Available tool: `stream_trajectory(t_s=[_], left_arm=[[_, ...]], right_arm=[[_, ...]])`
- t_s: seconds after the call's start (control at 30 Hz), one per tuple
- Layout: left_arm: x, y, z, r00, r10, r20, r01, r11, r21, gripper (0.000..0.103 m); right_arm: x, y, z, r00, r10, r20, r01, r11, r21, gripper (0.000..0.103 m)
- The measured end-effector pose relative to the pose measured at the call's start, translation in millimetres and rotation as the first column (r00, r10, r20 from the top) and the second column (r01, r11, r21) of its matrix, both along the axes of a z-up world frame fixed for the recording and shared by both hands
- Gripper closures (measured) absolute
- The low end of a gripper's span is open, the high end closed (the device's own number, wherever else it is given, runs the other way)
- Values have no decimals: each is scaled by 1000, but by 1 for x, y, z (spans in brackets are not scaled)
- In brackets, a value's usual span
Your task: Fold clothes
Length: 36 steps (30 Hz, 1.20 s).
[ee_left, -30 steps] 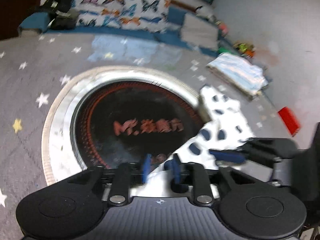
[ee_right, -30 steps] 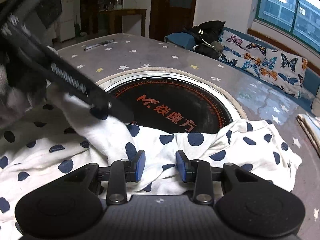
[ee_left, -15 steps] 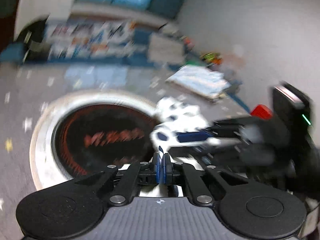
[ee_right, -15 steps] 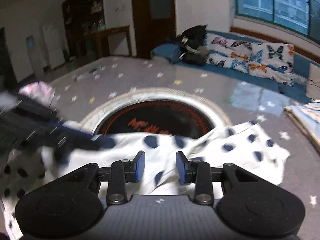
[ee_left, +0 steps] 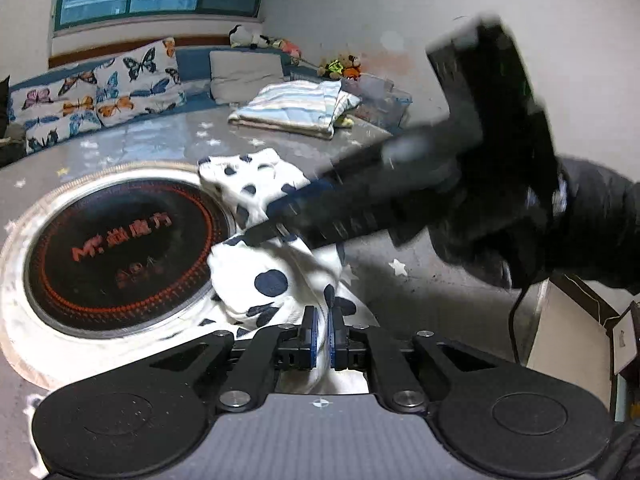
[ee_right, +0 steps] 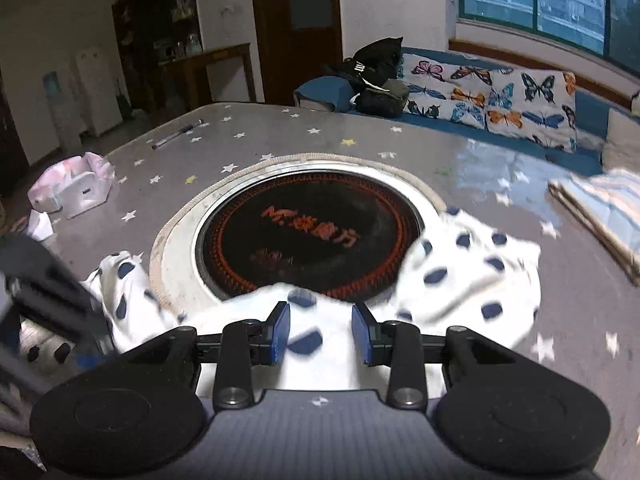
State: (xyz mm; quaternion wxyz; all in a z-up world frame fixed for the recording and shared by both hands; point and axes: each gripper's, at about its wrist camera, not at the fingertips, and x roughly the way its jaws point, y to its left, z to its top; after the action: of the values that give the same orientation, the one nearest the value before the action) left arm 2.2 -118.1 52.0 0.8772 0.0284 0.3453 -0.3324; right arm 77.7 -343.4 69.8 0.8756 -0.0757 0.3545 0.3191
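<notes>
The star-dotted worktop [ee_right: 280, 128] has a round black cooker plate [ee_right: 308, 236] in it. The white spotted garment [ee_right: 472, 280] lies bunched, running left to right along the plate's near edge, not folded yet. Left tongs [ee_left: 322, 326] pinch its cloth. Right tongs [ee_right: 320, 328] stand partly open over it.

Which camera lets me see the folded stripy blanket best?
The left wrist view. There the whole striped blanket lies folded at the table's far edge, sharp and uncovered. In the right wrist view only part of it shows at the picture's right edge, blurred and cut off.
</notes>
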Motion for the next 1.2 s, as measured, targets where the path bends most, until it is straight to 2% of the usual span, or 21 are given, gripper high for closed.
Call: stream_trajectory(t_s=[0.07, 0.17, 0.2, 0.23, 0.33, 0.43, 0.57, 0.6, 0.63, 0.67, 0.73, 0.87, 0.97, 1.07, 1.2], left_arm=[[1, 5, 8, 1000, 8, 0, -8, 1000, -17, 92], [15, 16, 20, 998, 70, -10, -70, 996, -60, 77], [22, 19, 21, 994, 104, -18, -105, 992, -65, 69], [31, 21, 21, 989, 142, -38, -144, 987, -69, 65], [58, 25, 11, 964, 224, -144, -236, 969, -69, 65], [79, 20, -2, 945, 243, -218, -256, 966, -33, 57], [101, 15, -19, 920, 231, -317, -254, 967, -33, 60], [105, 14, -23, 914, 227, -336, -254, 967, -38, 67], [105, 13, -25, 911, 223, -348, -254, 966, -48, 81], [106, 14, -25, 911, 220, -350, -255, 965, -56, 84], [105, 15, -22, 919, 221, -326, -256, 965, -66, 93], [105, 20, -6, 943, 239, -233, -259, 964, -61, 97], [110, 29, 8, 948, 287, -134, -295, 955, -38, 97], [123, 46, 20, 935, 350, -50, -352, 936, -13, 97], [147, 85, 30, 877, 477, 47, -478, 878, 2, 97]], right_arm=[[-4, -8, -2, 1000, -14, -9, 14, 1000, 19, 69], [-4, -17, -2, 999, -34, -17, 34, 999, 33, 69], [-4, -18, -3, 999, -38, -25, 39, 999, 36, 69], [-3, -19, -5, 999, -40, -34, 41, 999, 35, 69], [-6, -19, -12, 998, -34, -45, 35, 999, 25, 69], [-8, -20, -16, 998, -34, -54, 35, 999, 32, 69], [-7, -22, -14, 998, -37, -54, 40, 998, 40, 68], [-7, -22, -13, 998, -38, -52, 40, 998, 42, 68], [-7, -23, -11, 998, -40, -49, 42, 998, 45, 68], [-7, -24, -10, 998, -42, -46, 44, 998, 49, 67], [-6, -28, -5, 998, -51, -40, 54, 997, 63, 66], [3, -40, 5, 994, -102, -29, 105, 988, 115, 62], [17, -49, 8, 987, -157, -34, 160, 977, 142, 62], [31, -49, 3, 980, -195, -32, 197, 973, 116, 62], [50, -46, -8, 973, -226, -35, 228, 971, 66, 62]])
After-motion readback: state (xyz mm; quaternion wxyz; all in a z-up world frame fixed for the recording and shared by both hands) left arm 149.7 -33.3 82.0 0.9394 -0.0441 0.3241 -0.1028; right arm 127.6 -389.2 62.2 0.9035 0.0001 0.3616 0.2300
